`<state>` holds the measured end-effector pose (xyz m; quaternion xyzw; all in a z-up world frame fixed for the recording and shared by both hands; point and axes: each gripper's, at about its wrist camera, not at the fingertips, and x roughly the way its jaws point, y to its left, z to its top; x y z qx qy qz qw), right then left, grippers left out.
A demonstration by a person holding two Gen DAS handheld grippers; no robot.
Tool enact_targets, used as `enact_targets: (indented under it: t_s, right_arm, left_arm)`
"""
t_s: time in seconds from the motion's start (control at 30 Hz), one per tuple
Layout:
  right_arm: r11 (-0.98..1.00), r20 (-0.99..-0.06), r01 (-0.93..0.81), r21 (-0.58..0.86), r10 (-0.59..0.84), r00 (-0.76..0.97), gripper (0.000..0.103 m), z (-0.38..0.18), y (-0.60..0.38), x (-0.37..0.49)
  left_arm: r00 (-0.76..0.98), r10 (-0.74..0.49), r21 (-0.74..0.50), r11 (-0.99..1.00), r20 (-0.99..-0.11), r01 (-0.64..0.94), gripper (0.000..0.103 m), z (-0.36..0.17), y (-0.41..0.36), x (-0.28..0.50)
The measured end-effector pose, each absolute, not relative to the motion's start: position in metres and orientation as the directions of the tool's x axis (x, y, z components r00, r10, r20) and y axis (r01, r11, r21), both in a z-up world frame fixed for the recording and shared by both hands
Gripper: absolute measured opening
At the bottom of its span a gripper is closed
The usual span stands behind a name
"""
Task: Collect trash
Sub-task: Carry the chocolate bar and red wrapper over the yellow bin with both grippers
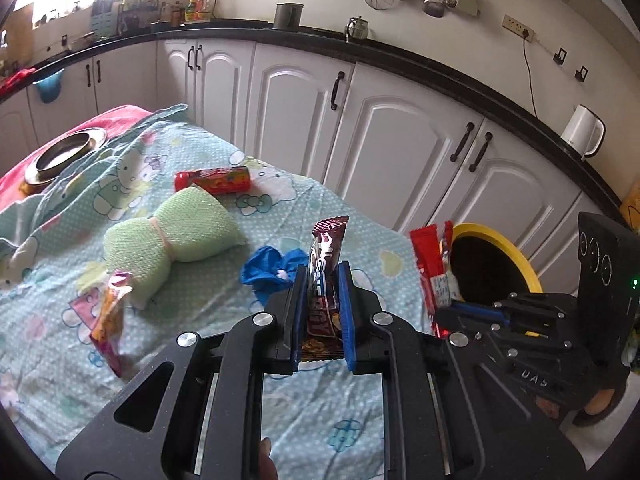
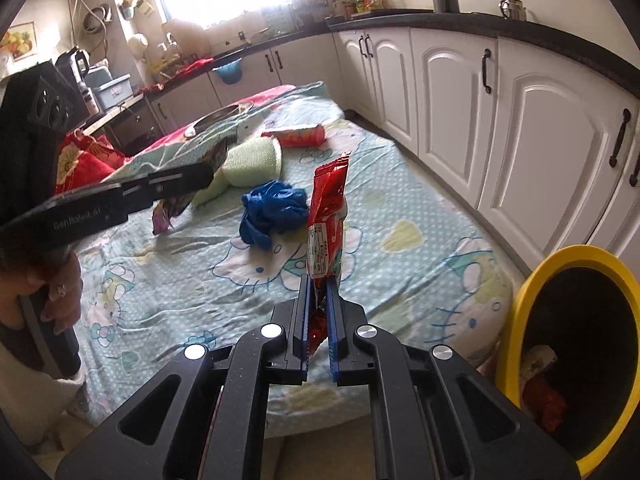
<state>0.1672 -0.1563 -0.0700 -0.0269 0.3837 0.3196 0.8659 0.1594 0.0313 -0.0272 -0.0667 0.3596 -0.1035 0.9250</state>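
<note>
My left gripper (image 1: 322, 271) is shut on a brown snack wrapper (image 1: 326, 248) that stands upright between its blue pads. To its right, my right gripper (image 1: 446, 312) holds a red wrapper (image 1: 428, 260) beside the yellow-rimmed bin (image 1: 520, 256). In the right wrist view the right gripper (image 2: 318, 282) is shut on the red wrapper (image 2: 326, 208), above the cloth's front edge. The bin (image 2: 520, 304) stands low at the right with trash (image 2: 544, 400) inside. The left gripper (image 2: 206, 172) reaches in from the left, held by a hand (image 2: 60, 292).
On the mint cartoon-print cloth (image 1: 340, 420) lie a crumpled blue glove (image 1: 266, 272), a green mesh bundle (image 1: 176, 236), a red tube packet (image 1: 212, 180) and an orange-pink wrapper (image 1: 110, 308). A metal plate (image 1: 64, 156) sits at the far left. White cabinets (image 1: 400, 140) run behind.
</note>
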Motion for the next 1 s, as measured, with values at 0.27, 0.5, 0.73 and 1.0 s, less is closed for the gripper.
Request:
enact_targets:
  t_s: [0.27, 0.5, 0.73, 1.0]
  right_arm:
    - [0.83, -0.657, -0.521, 0.199, 0.508, 0.557, 0.007, -0.058, -0.191, 0.168]
    - [0.863, -0.63, -0.459, 0.21, 0.478, 0.611, 0.007, -0.048, -0.227, 0.17]
    - [0.89, -0.612, -0.403, 0.213, 0.443, 0.655, 0.007, -0.041, -0.257, 0.169]
    - [0.91, -0.605, -0.343, 0.234, 0.412, 0.681, 0.007, -0.041, -0.286, 0.167]
  left_arm:
    - [0.709, -0.274, -0.204, 0.961, -0.65, 0.184, 0.01, -0.026, 0.006, 0.159]
    - [0.703, -0.299, -0.199, 0.954, -0.645, 0.224, 0.01, -0.025, -0.018, 0.157]
    - [0.696, -0.32, -0.195, 0.947, -0.643, 0.255, 0.01, -0.025, -0.04, 0.158]
    - [0.685, -0.349, -0.192, 0.935, -0.64, 0.297, 0.01, -0.025, -0.066, 0.16]
